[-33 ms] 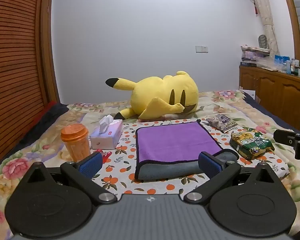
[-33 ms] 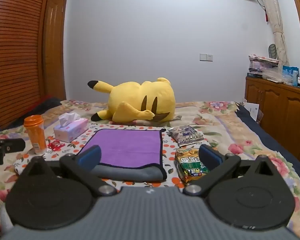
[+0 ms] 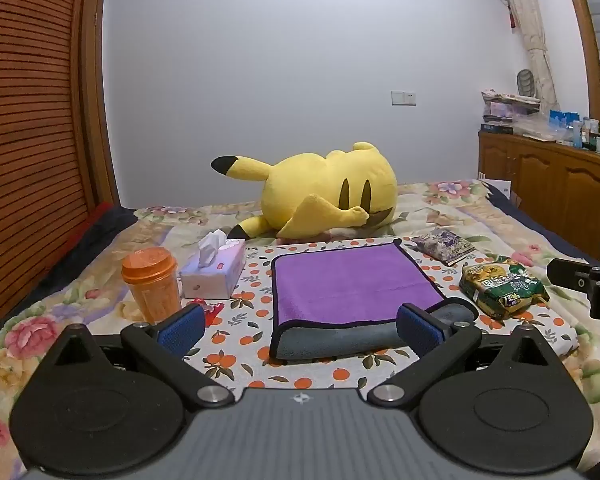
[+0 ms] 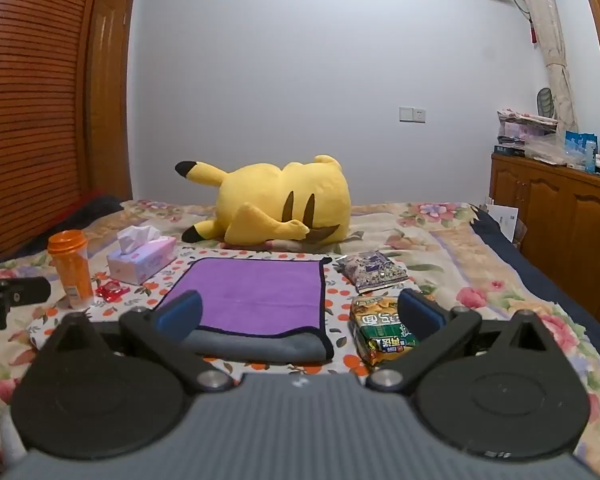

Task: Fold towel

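Left wrist view: purple towel (image 3: 352, 276) lies folded over, grey near fold showing; left gripper (image 3: 300, 326) and right gripper (image 4: 300, 316) gape wide, holding nothing.

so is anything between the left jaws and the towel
Nothing visible. The left gripper is open, with bare cloth between it and the towel. The cup and tissue box sit off to the towel's left, the snack bag to its right.

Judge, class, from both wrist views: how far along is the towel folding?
Done: the purple towel already shows one fold; its near edge is a rounded doubled roll with the grey underside showing. In hand: nothing, since the left gripper and right gripper both hang open above the bed, clear of the cloth. Left: probably a further fold, if a smaller bundle is wanted.
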Tool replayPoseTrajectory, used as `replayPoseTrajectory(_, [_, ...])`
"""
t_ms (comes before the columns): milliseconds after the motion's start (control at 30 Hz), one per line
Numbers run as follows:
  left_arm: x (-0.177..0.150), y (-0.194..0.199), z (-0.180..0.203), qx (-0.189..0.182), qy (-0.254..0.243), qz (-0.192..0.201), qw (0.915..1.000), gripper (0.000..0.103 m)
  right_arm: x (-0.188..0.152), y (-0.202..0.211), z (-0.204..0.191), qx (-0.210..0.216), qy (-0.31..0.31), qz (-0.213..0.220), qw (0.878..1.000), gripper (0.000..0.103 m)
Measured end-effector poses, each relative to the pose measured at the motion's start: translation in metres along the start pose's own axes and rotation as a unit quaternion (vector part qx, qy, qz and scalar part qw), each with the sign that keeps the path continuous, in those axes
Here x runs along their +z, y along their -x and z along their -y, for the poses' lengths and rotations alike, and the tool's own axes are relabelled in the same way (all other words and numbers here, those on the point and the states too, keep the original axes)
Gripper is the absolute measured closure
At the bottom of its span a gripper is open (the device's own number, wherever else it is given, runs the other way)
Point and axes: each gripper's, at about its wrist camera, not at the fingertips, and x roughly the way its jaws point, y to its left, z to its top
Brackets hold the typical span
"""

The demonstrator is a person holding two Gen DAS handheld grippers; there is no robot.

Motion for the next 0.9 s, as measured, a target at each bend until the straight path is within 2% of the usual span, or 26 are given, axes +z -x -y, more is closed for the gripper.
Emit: replayPoseTrajectory(900, [0.0007, -0.0005, -0.0009, 0.001, -0.004, -0.004, 1.0, 0.0, 0.0005, 0.0002, 0.0027, 0.001, -0.003, 0.0, 1.0, 0.0])
